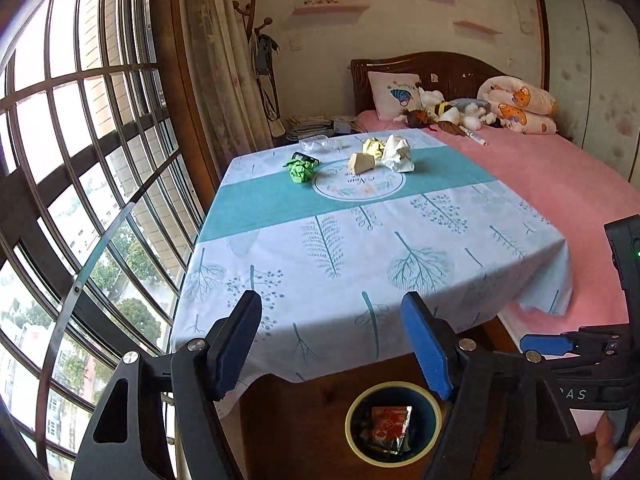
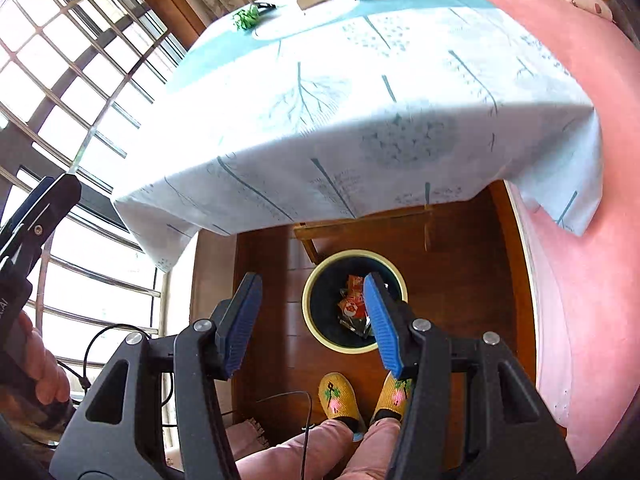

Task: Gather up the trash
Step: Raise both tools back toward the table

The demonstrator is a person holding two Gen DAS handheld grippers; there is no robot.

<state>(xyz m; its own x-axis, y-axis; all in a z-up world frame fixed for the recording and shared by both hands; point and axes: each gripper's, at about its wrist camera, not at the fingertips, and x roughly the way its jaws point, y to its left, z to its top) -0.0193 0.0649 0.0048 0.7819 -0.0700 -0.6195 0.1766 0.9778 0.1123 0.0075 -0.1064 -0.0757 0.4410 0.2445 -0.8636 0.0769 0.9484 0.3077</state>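
Observation:
Several pieces of trash lie at the far side of the table [image 1: 360,248]: a green crumpled wad [image 1: 300,169], a beige wad [image 1: 361,163], a yellow wad [image 1: 374,146], a white crumpled paper [image 1: 397,154] and clear plastic [image 1: 316,144]. On the floor in front of the table stands a round bin [image 1: 349,424] with a red wrapper [image 1: 390,426] inside. My left gripper [image 1: 332,340] hangs open and empty over the table's near edge. My right gripper [image 2: 314,320] is open and empty above the bin [image 2: 305,300], where the wrapper [image 2: 352,304] shows.
A pink bed [image 1: 560,184] with pillows and soft toys runs along the table's right side. A barred window [image 1: 80,160] fills the left. A person's yellow slippers [image 2: 336,396] stand by the bin on the wooden floor, and cables [image 2: 120,332] trail at the lower left.

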